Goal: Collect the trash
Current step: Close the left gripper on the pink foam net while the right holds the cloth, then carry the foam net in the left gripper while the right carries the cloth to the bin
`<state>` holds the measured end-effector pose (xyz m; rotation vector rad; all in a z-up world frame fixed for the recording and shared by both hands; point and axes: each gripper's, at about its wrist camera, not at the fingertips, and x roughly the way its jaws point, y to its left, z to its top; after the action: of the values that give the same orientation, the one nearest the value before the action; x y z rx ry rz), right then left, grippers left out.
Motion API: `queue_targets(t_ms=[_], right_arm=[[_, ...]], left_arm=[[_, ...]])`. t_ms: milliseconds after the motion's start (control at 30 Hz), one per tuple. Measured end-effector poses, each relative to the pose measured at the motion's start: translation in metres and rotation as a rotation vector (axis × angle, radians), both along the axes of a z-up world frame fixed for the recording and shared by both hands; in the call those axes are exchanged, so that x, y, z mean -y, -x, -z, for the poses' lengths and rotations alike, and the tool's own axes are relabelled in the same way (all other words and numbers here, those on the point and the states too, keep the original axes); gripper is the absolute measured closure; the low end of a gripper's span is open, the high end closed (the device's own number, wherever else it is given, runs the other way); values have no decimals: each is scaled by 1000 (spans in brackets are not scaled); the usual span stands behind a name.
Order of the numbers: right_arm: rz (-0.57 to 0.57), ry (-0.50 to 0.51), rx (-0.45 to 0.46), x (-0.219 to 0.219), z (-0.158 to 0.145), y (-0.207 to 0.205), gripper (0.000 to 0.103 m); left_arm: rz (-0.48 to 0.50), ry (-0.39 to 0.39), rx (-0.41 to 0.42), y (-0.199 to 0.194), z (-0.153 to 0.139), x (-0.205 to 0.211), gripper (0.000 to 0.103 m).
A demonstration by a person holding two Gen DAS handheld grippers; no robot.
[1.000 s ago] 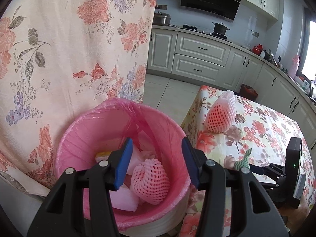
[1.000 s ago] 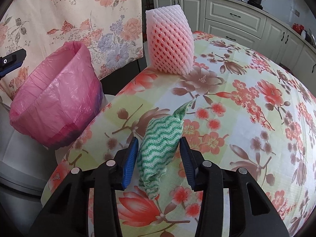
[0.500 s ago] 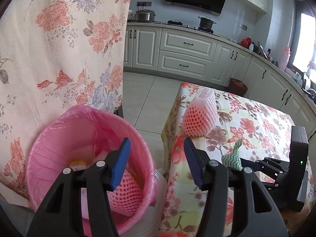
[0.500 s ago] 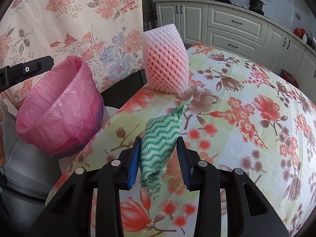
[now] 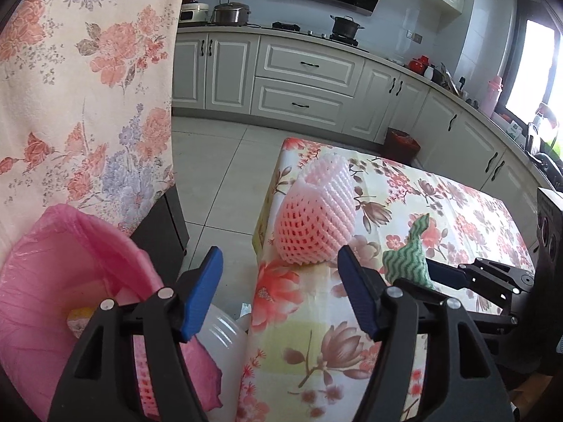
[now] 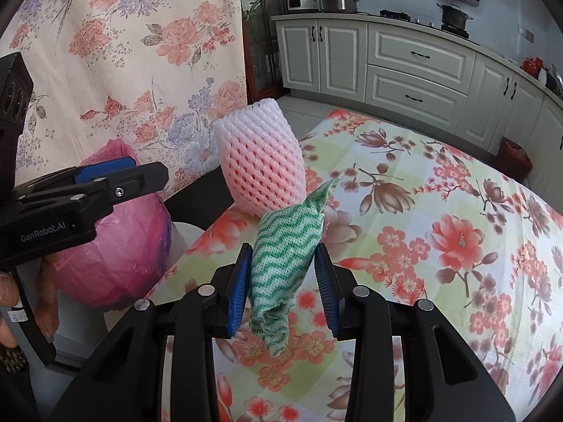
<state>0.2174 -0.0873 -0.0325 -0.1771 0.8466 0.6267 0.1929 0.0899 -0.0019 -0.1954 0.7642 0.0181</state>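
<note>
While the right claw (image 6: pixel 283 283) pinches the cloth (image 6: pixel 286 246), only the left view shows netting (image 5: pixel 144 387) binned.

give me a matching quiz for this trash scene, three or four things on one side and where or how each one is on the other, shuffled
Things:
1. green-and-white wavy cloth
2. pink foam fruit net
3. pink plastic bin liner
4. left gripper

States:
A. standing on the floral tablecloth near its edge
B. jaws opening, nothing between them
C. pinched in the right gripper
D. lining the bin beside the table

Pairs: 1-C, 2-A, 3-D, 4-B
</note>
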Motion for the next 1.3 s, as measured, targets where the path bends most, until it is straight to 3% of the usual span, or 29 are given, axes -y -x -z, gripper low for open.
queue_targets(t_ms=[500, 533, 633, 700, 933, 1300], right_arm=[[16, -25, -3, 11, -4, -28, 67], [18, -26, -4, 11, -4, -28, 67], [21, -22, -3, 13, -5, -30, 67], [21, -20, -2, 13, -5, -30, 67], [13, -26, 5, 11, -8, -27, 67], [-41, -56, 45, -19, -36, -6, 67]], left_arm=[[36, 117, -66, -70, 22, 8, 37], [35, 120, -69, -74, 23, 8, 42], [49, 115, -96, -83, 27, 10, 73], [62, 109, -95, -84, 27, 11, 80], [47, 103, -38, -59, 8, 3, 83], [-72, 81, 61, 18, -42, -50, 83]])
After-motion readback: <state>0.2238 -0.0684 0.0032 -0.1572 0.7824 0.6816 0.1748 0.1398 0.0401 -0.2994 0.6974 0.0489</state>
